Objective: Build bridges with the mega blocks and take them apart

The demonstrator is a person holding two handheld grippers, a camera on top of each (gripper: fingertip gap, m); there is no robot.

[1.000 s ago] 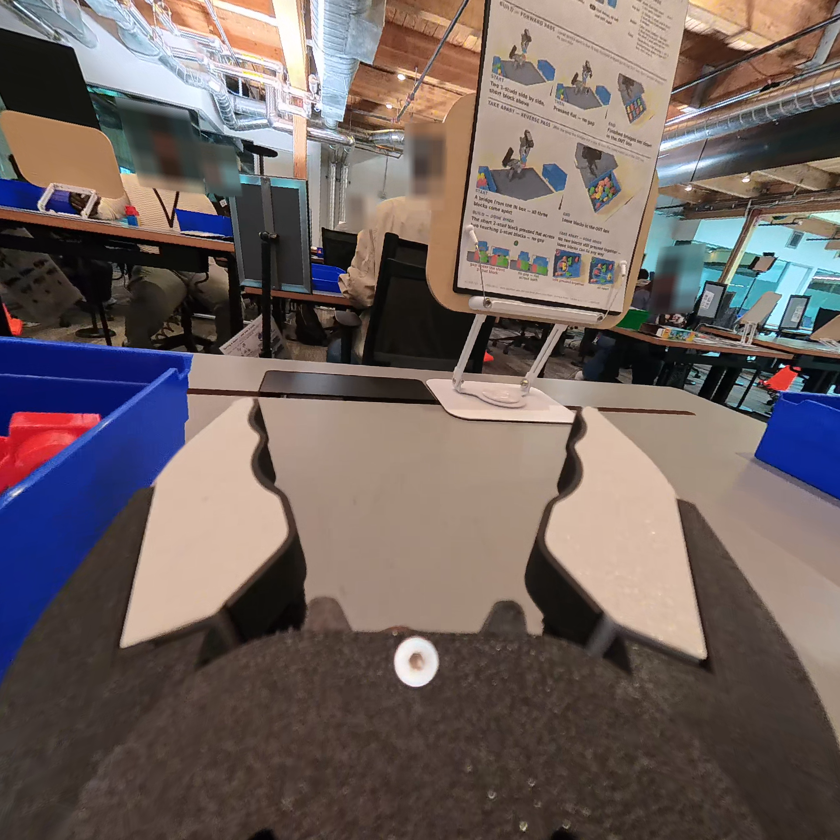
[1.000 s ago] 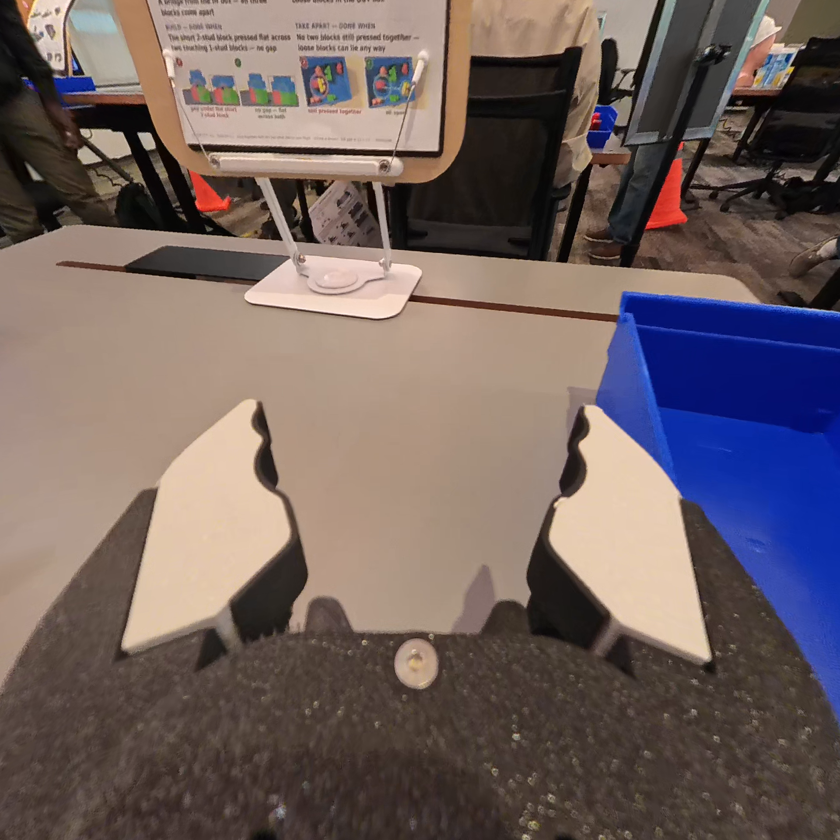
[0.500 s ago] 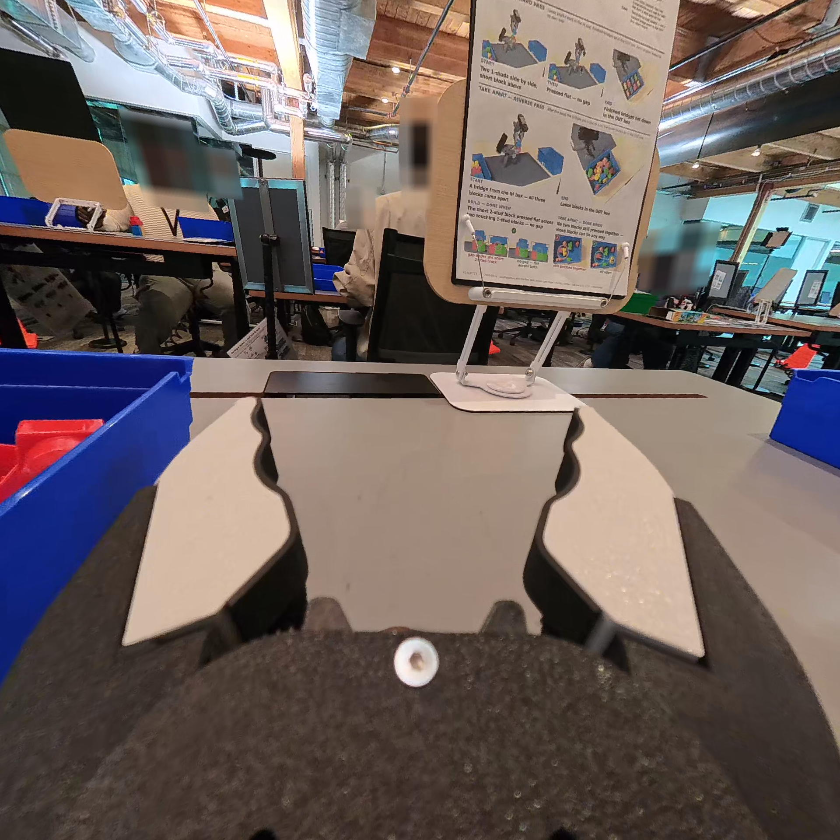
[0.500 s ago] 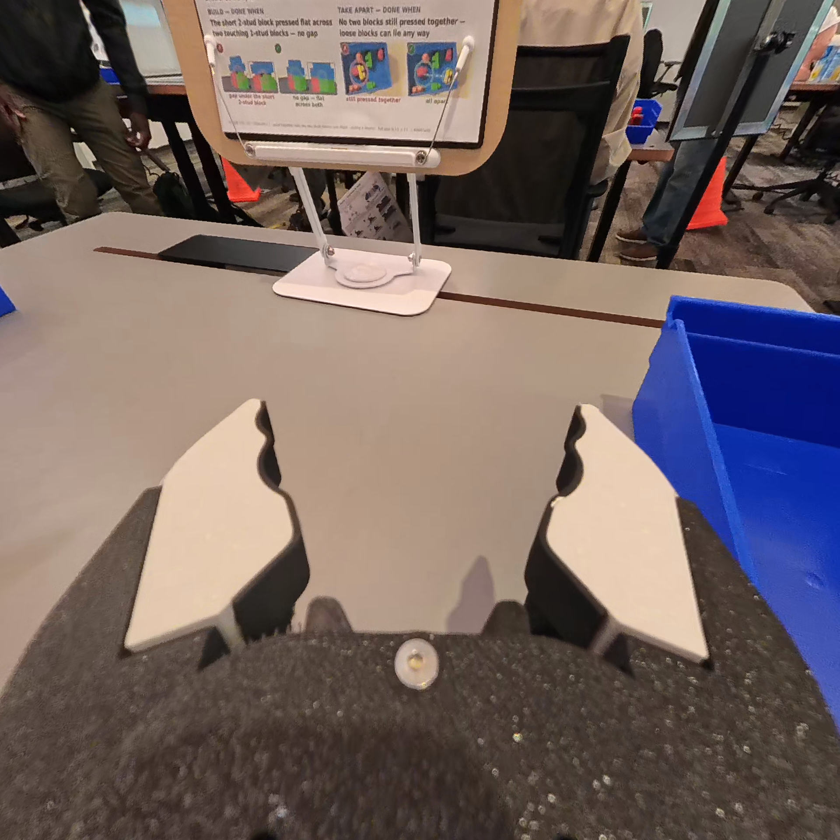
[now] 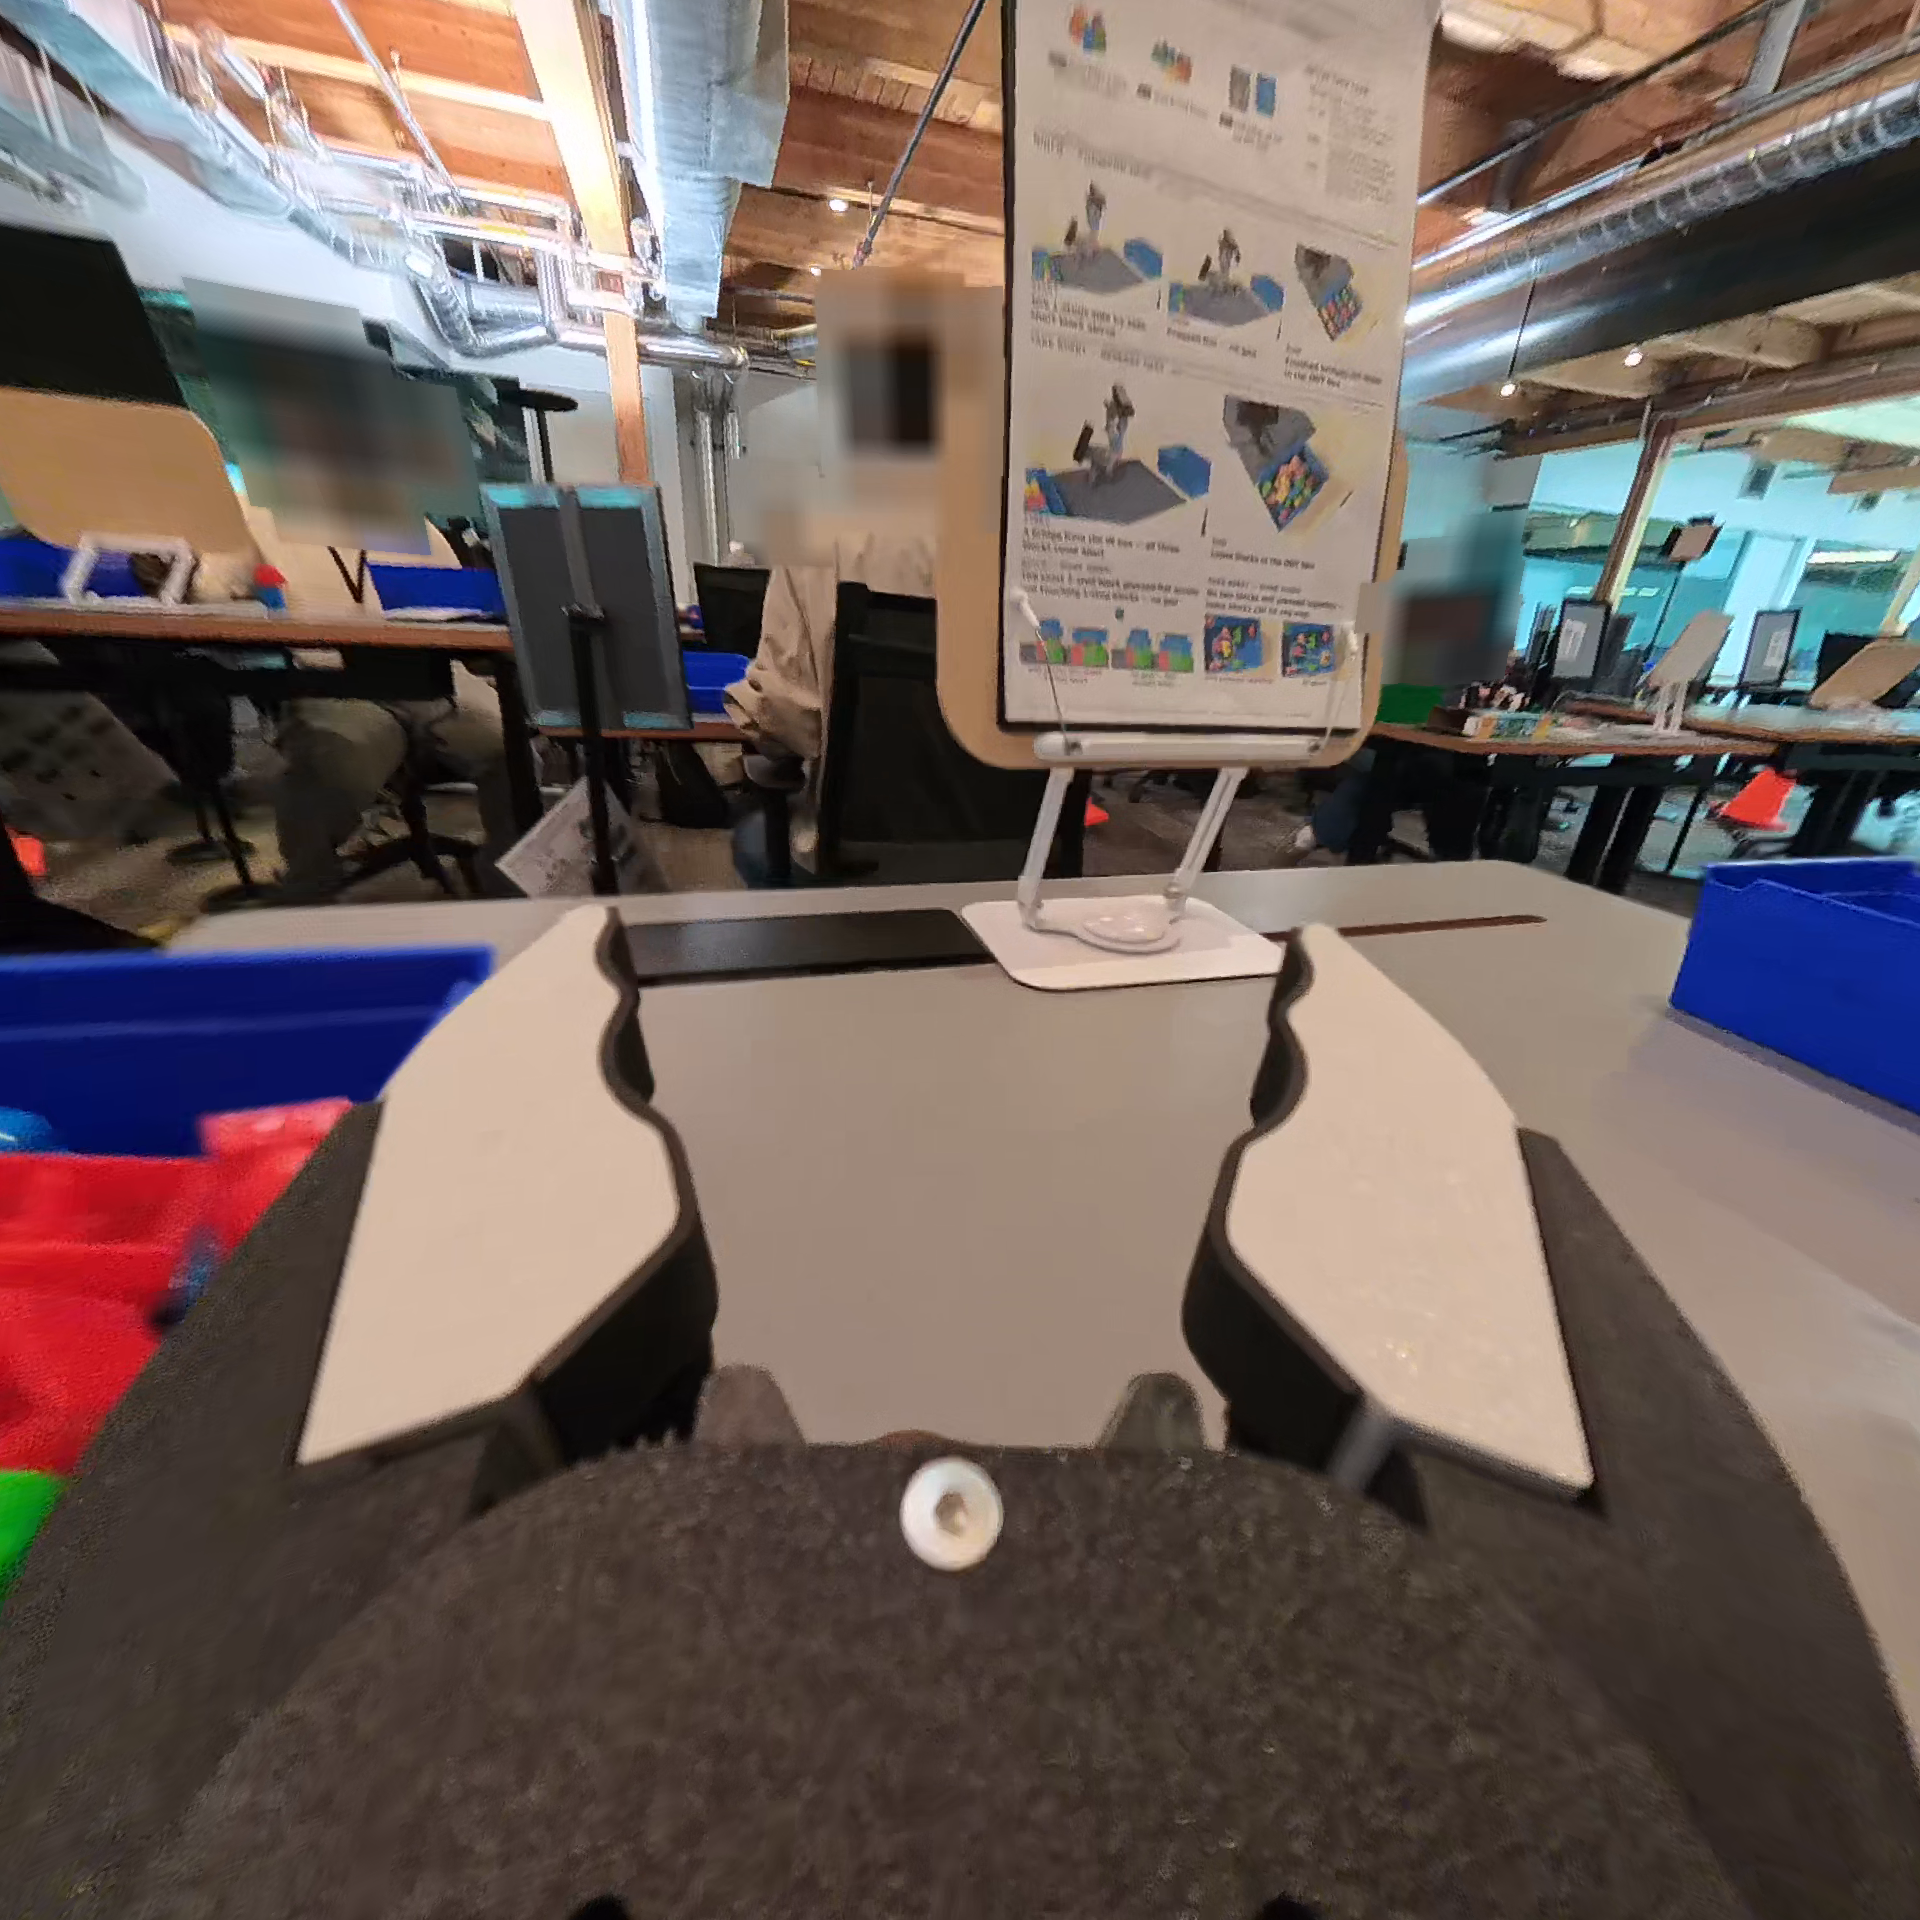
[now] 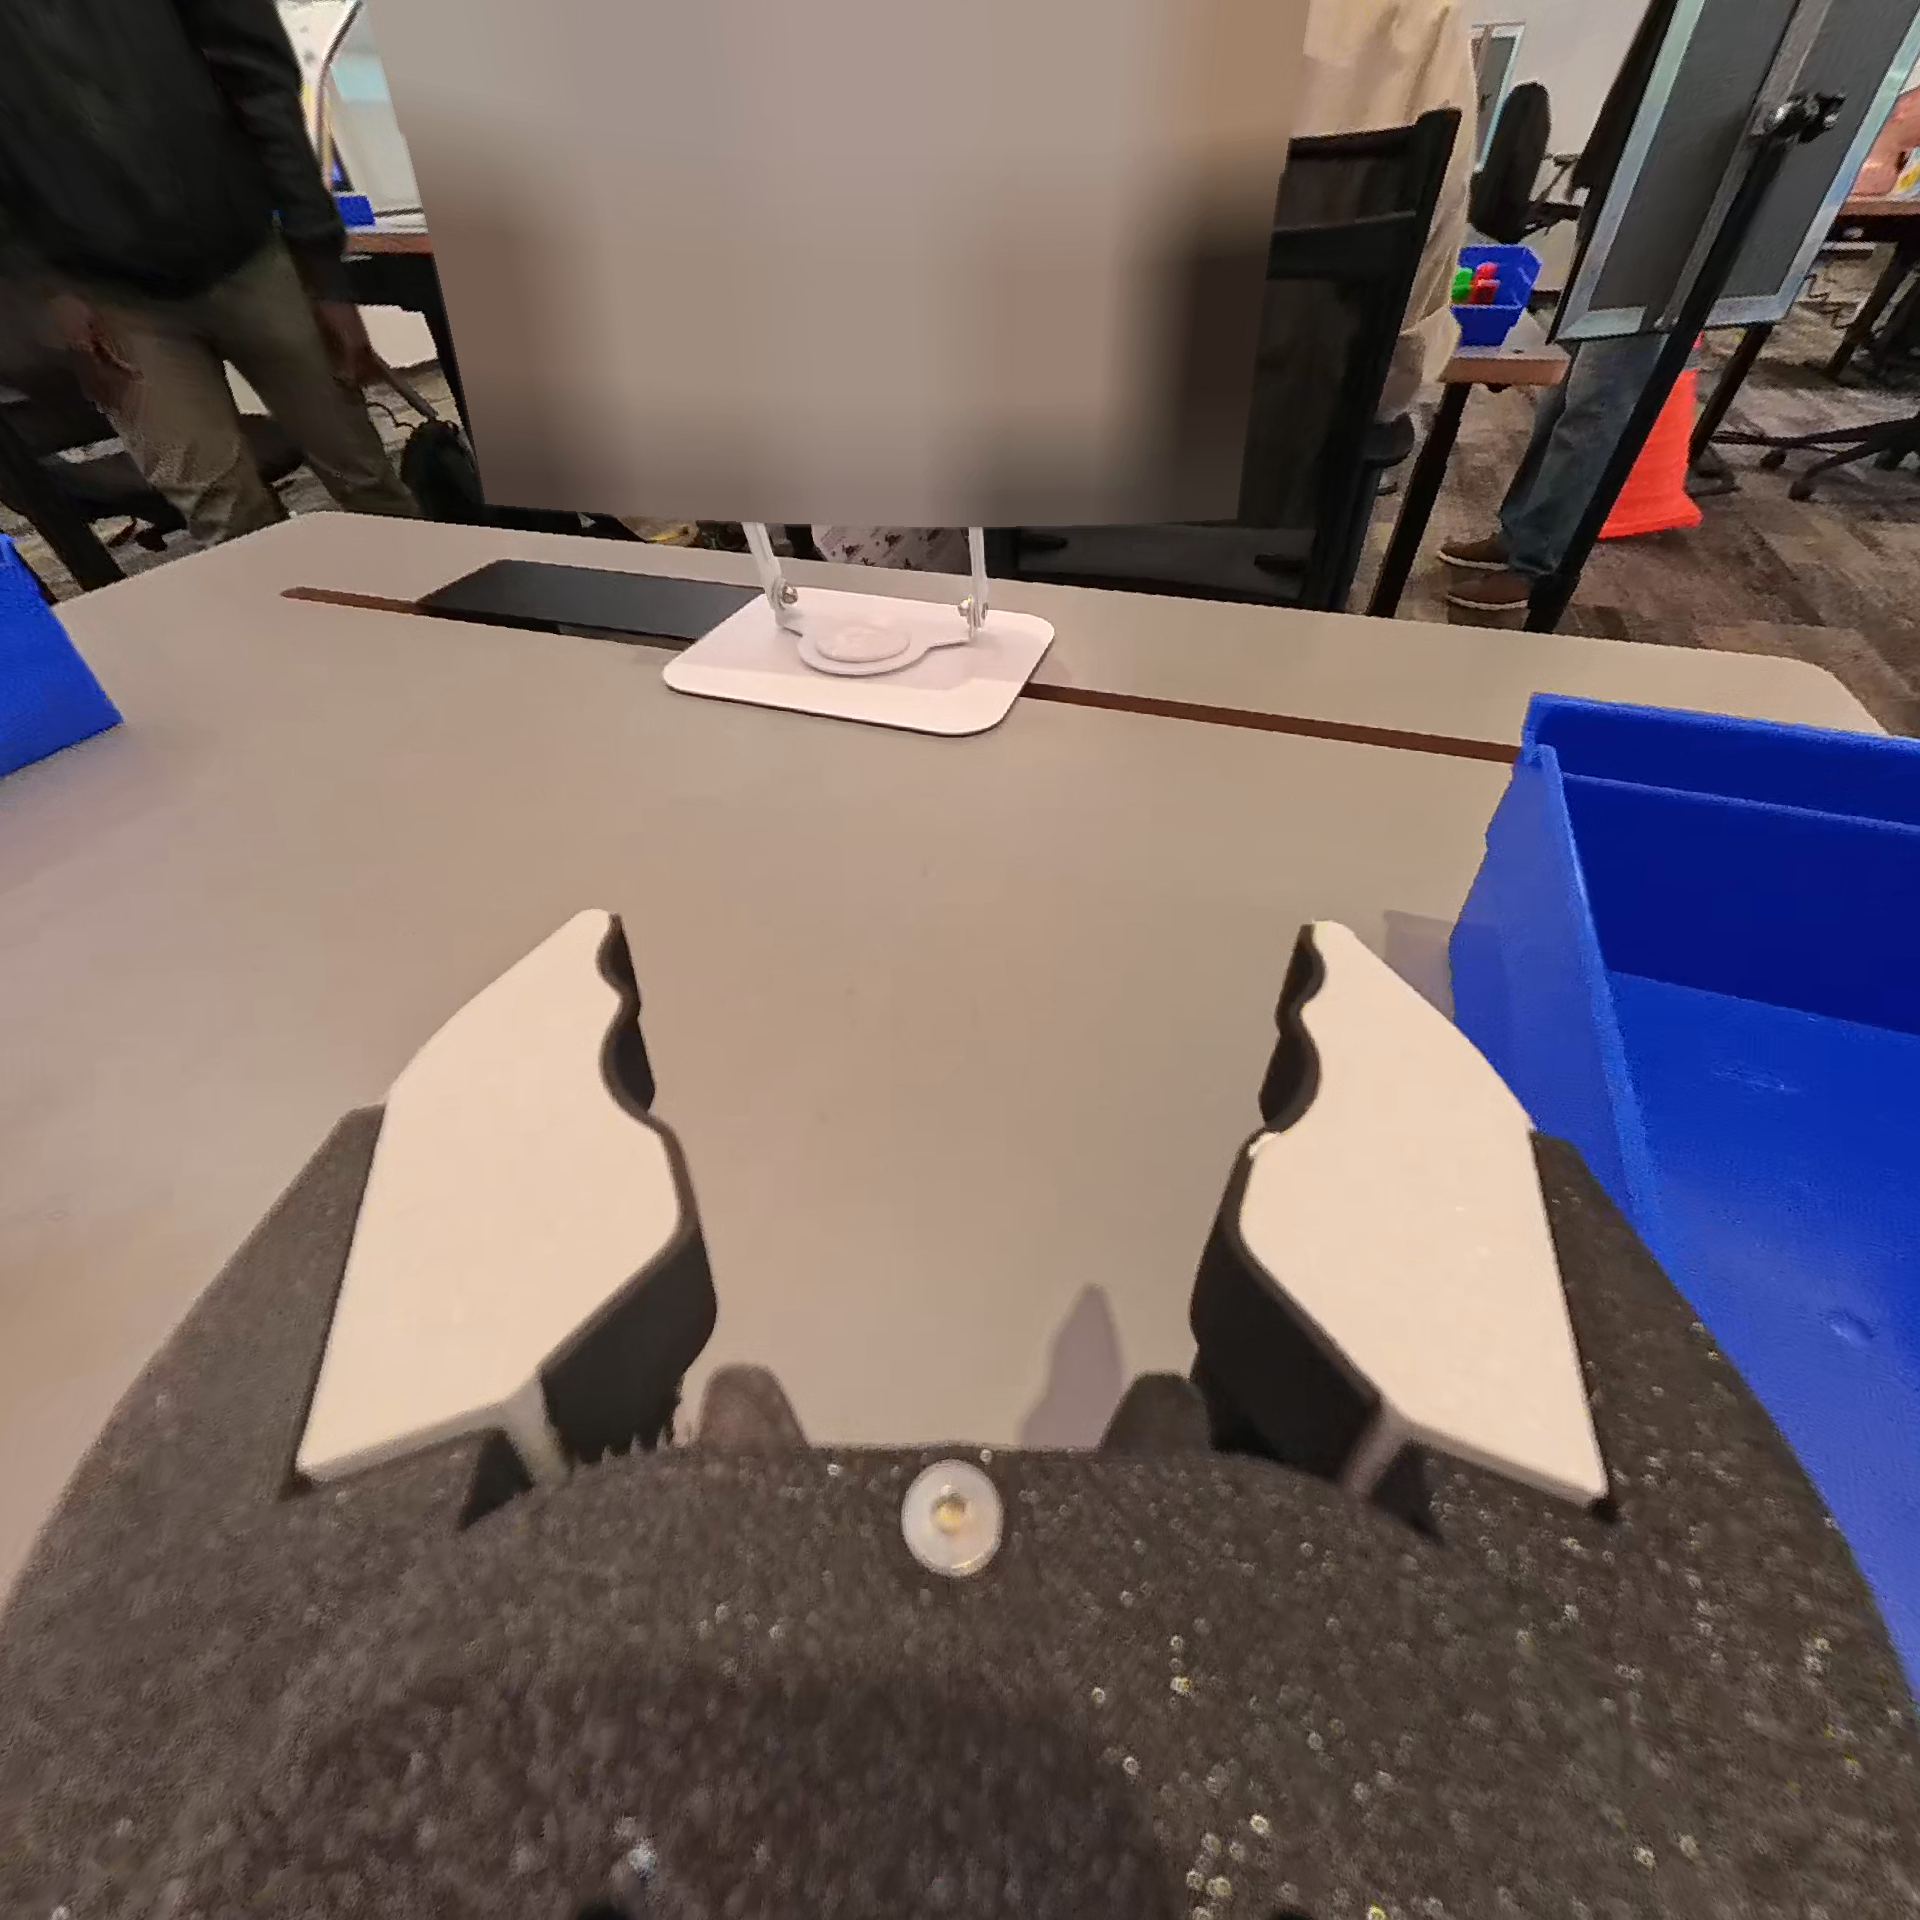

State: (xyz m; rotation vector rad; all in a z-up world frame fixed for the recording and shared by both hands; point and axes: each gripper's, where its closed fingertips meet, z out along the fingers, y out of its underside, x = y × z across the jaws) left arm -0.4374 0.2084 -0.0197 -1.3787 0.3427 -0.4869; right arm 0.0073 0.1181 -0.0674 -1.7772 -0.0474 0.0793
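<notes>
My left gripper is open and empty above the grey table. To its left stands a blue bin holding red blocks, with a green one at the frame's edge. My right gripper is open and empty over the bare table. To its right stands a second blue bin; the part of its inside that shows holds nothing. That bin also shows in the left wrist view. The left bin's corner shows in the right wrist view.
A white stand holding an instruction board sits at the table's far side, also in the right wrist view. A black strip lies beside it. Beyond are chairs, other tables, people and an orange cone.
Both grippers have risen and pulled back a little, both still open. The left one looks further down into the left bin, so more red blocks and a green one show.
</notes>
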